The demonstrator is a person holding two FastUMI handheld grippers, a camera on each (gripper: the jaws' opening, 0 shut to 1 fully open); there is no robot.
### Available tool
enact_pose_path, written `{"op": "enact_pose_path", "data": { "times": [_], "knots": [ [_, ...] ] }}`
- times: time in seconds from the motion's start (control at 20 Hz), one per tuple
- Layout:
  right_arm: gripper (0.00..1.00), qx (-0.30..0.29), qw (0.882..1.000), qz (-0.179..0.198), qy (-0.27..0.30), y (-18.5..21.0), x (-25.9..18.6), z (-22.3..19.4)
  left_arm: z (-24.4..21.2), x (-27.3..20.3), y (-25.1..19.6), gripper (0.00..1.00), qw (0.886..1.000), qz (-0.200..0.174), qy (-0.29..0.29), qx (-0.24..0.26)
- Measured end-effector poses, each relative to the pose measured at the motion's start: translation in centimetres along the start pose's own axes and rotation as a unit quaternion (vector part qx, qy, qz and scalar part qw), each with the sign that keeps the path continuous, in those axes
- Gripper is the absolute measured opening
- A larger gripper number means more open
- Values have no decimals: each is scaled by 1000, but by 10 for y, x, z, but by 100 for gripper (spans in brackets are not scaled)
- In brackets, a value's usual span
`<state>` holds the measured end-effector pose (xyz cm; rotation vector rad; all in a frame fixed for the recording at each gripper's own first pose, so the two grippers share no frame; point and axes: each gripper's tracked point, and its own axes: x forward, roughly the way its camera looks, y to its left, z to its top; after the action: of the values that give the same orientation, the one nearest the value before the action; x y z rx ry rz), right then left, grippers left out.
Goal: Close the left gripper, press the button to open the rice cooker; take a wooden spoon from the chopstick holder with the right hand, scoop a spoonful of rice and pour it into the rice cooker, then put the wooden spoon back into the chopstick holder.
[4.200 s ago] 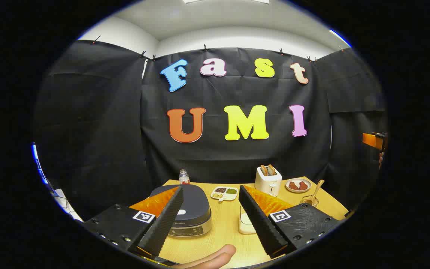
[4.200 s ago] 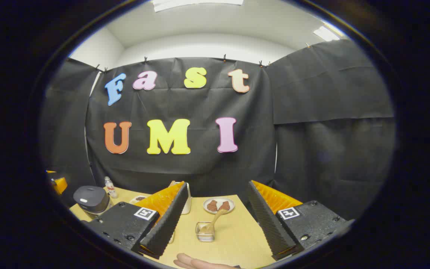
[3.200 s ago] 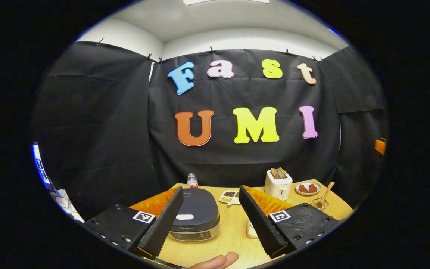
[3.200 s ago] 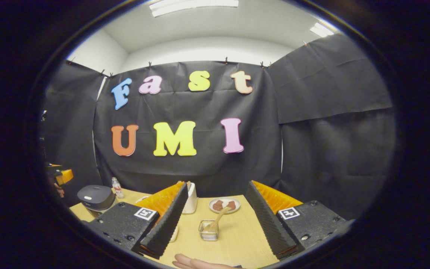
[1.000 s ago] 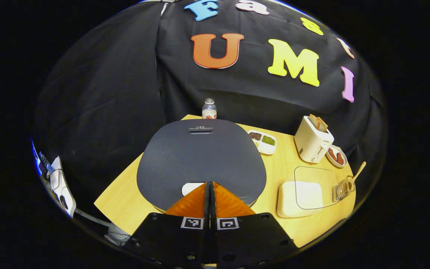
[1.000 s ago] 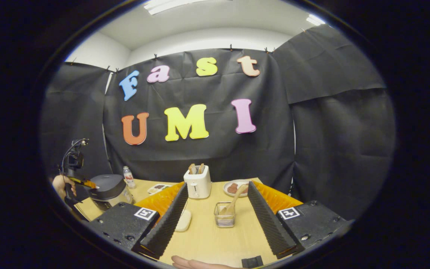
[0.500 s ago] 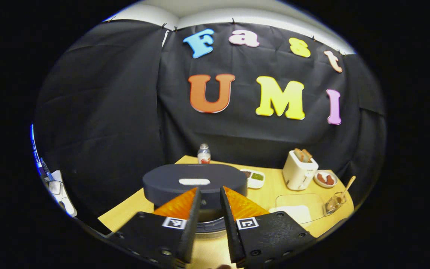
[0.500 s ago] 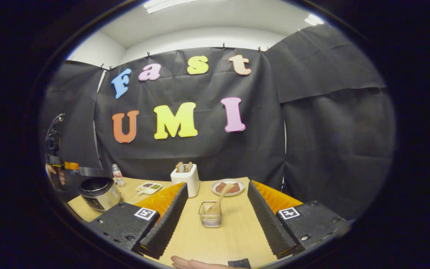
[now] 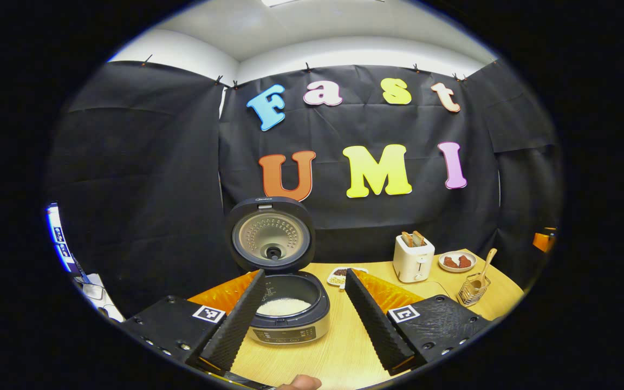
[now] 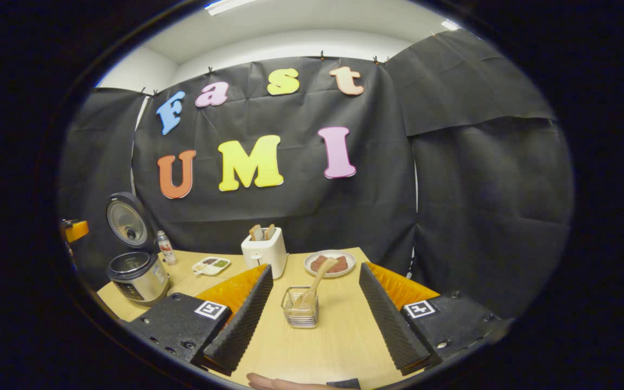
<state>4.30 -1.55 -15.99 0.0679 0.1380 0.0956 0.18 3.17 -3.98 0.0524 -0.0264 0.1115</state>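
The rice cooker (image 9: 288, 311) stood lid-up on the table (image 10: 323, 346), ready for rice. The left claw (image 9: 304, 314) hung released before it. The right claw (image 10: 314, 319), also released, faced the wooden spoon (image 10: 314, 287) at twelve o'clock, leaning in the chopstick holder (image 10: 301, 314), apparently lined up for a grasp.

On the table (image 10: 312, 346), the rice cooker (image 9: 289, 311) stands at the left end, lid (image 9: 272, 234) raised upright behind its pot, rice inside. A small bottle (image 10: 165, 247) stands behind it, a divided dish (image 10: 211, 265) to its right. The toaster (image 10: 264, 250) stands mid-table near the back wall, a plate (image 10: 330, 262) to its right. In front of both, the chopstick holder (image 10: 300, 307) holds the wooden spoon (image 10: 314, 286), leaning toward the plate.
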Motion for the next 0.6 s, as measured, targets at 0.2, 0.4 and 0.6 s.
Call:
{"op": "enact_pose_path", "data": {
  "times": [0.2, 0.4, 0.6],
  "knots": [
    [100, 16, 999, 2, 28, -6, 42, -23, -7, -37, -24, 96, 1000, -24, -4, 1],
    [100, 26, 999, -1, 36, -15, 84, -41, -24, -71, -39, 96, 999, -45, 5, 4],
    [99, 32, 998, 3, 60, -17, 123, -67, -36, -93, -44, 100, 999, -50, 5, -6]
  ]
}}
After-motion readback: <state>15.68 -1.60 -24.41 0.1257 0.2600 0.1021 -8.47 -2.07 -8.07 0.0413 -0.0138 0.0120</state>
